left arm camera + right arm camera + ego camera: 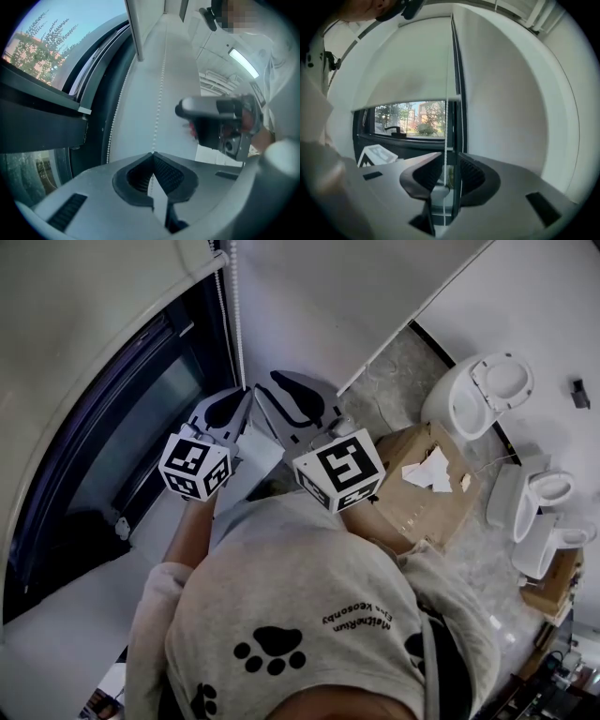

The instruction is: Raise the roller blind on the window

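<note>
Roller blind of off-white fabric is hanging over the upper part of the dark-framed window, its bottom hem sitting partway down the glass, with trees and buildings showing beneath it in the right gripper view. Beside the window's right edge, the white beaded pull chain is running down in two strands along the pale wall.

The left gripper, grey with black ribbed pads, is pinching one strand: its jaws are meeting tight, and the beads are entering right at their tips. The right gripper is standing with its jaws wide apart, a strand of chain passing freely through the gap without either pad pressing on it.

In the head view both grippers are sitting close together against the wall just right of the window, each showing its cube of square markers. Behind the person in the grey paw-print shirt, a brown cardboard box and several white toilets are resting on the floor.
</note>
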